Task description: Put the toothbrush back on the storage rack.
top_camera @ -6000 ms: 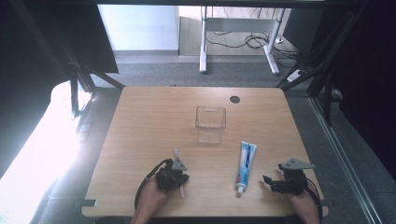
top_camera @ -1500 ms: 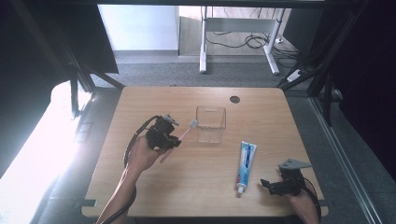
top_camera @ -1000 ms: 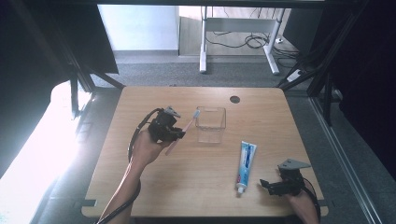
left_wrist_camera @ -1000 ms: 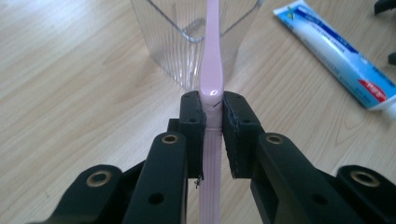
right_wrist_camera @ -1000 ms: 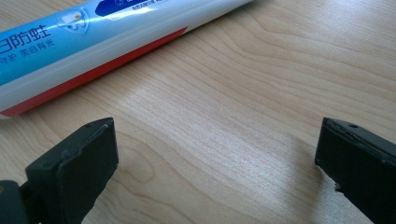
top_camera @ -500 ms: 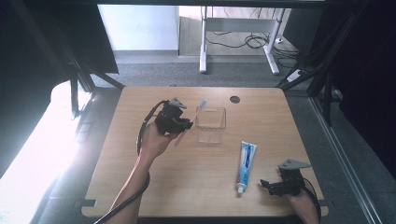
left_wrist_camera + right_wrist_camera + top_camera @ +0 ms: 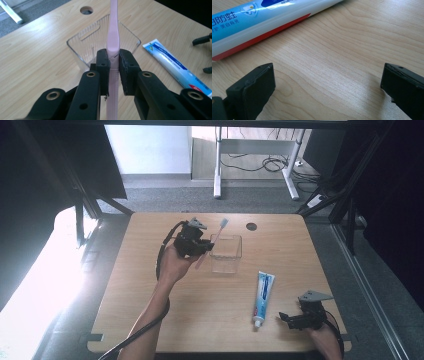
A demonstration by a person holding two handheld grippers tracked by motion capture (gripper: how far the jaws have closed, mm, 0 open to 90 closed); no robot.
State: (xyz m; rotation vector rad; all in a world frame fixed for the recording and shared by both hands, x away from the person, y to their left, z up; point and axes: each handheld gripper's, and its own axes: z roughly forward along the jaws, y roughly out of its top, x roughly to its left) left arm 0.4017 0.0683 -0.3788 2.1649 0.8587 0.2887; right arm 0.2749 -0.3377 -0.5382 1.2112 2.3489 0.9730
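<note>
Wooden table (image 7: 165, 320) seen from above, with a person's two forearms coming in from the near edge; a clear plastic cup (image 7: 226, 253) stands near the middle of the far half, a round hole (image 7: 251, 226) in the tabletop beyond it, and a blue and white toothpaste tube (image 7: 263, 292) lies flat to the near right of the cup, its length running toward and away from the person.

Left gripper (image 7: 200, 244) is raised just to the left of the cup and is far nearer to it than the right one; its jaws are clamped on the lower handle of a pink toothbrush (image 7: 212, 243), which slants up and away so that the bristle end rises over the cup's far left rim; in the left gripper view the toothbrush (image 7: 113, 37) runs straight up between the pads, directly in line with the cup (image 7: 82, 50) beyond, so lowering the brush into the cup looks to depend on tipping that long axis over the opening.

Left forearm stretches diagonally from the near edge, hand wrapped round the gripper's body; right gripper (image 7: 289, 317) rests at the near right corner, jaws spread wide with nothing between them, just beside the cap end of the tube.
</note>
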